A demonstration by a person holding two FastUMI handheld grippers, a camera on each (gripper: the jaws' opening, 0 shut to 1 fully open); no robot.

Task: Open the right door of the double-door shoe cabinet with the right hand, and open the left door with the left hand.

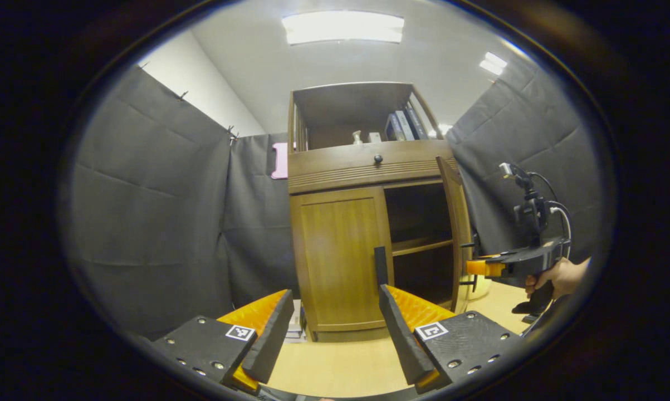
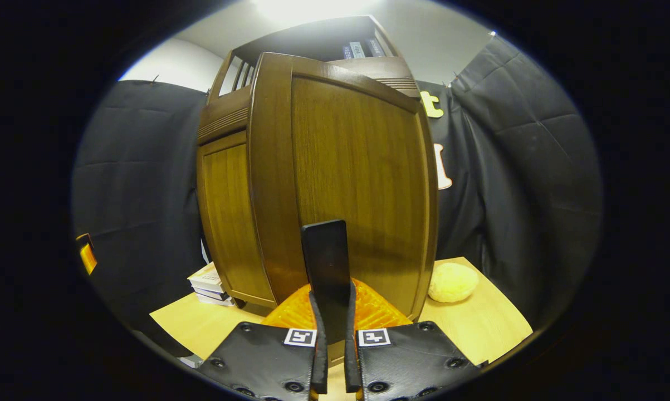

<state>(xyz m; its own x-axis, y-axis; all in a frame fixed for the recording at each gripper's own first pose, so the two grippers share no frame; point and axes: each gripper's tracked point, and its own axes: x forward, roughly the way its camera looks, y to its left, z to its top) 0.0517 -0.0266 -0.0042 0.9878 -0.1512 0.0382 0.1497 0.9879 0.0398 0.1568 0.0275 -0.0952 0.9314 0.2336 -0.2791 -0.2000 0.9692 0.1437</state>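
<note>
Right tool (image 2: 335, 340) pinches the dark handle (image 2: 326, 267) of the right door (image 2: 357, 184), holding that door swung wide, while the left tool (image 1: 335, 328), fingers spread, faces the closed left door (image 1: 340, 256) on the worktop (image 1: 335, 362), likely lining up on its handle.
</note>
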